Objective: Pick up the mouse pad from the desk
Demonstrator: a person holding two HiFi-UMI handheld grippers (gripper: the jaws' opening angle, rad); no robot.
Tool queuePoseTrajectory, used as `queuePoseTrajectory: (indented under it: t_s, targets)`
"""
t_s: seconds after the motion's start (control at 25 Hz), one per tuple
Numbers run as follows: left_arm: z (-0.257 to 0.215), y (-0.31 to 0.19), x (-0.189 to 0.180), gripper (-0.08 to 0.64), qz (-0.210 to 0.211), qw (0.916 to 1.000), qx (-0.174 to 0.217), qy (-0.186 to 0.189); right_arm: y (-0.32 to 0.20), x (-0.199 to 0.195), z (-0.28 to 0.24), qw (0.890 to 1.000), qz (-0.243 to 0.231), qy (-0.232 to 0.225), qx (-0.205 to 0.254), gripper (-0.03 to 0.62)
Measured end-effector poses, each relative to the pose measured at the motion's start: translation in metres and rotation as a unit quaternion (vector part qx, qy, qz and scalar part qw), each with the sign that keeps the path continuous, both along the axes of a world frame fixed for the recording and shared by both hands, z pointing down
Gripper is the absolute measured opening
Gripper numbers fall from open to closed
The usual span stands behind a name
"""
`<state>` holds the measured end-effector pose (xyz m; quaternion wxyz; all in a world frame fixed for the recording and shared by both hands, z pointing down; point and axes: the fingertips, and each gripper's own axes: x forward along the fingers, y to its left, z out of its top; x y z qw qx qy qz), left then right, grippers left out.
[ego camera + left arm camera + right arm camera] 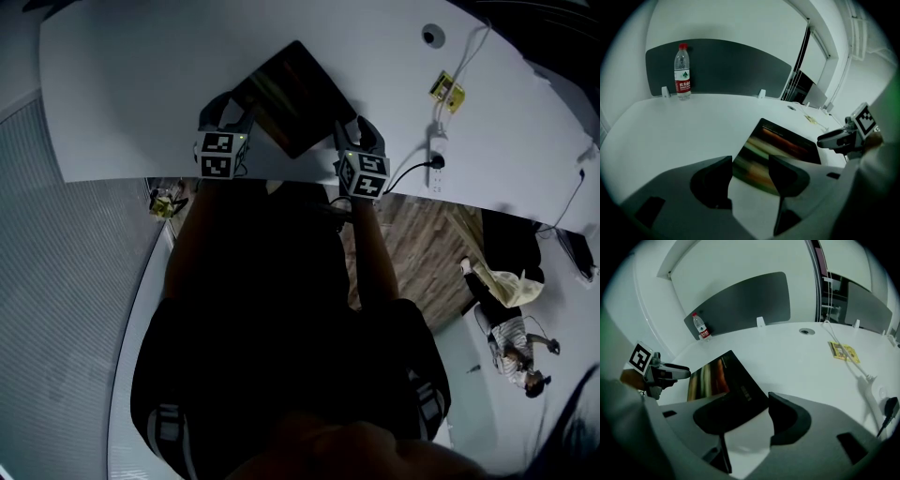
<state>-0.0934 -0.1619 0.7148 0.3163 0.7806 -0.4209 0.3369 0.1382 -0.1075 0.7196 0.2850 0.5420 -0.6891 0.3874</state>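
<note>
A dark mouse pad point(291, 98) with coloured streaks lies flat on the white desk point(122, 84), turned like a diamond. My left gripper point(228, 112) stands at its left corner and my right gripper point(354, 131) at its right corner. In the left gripper view the pad point(780, 150) has its near edge between the wide-apart jaws of the left gripper point(750, 173), and the pads do not press on it. In the right gripper view the pad point(724, 380) runs under the left jaw of the right gripper point(747, 416), which is open too.
A water bottle point(683, 71) stands at the back by the grey partition point(722, 65). A yellow packet point(447, 90), a cable with a plug point(433, 164) and a grommet hole point(432, 36) lie to the right. The desk's near edge runs just behind both grippers.
</note>
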Motion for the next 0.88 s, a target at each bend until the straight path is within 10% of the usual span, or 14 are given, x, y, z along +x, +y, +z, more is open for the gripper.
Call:
queuePoseTrajectory:
  t_s: [0.88]
  targets:
    - [0.022,-0.001,-0.004,0.236,0.008,0.9996,-0.027,-0.009,0.000,-0.003,0.021,0.999,0.003,0.017,-0.039,0.236]
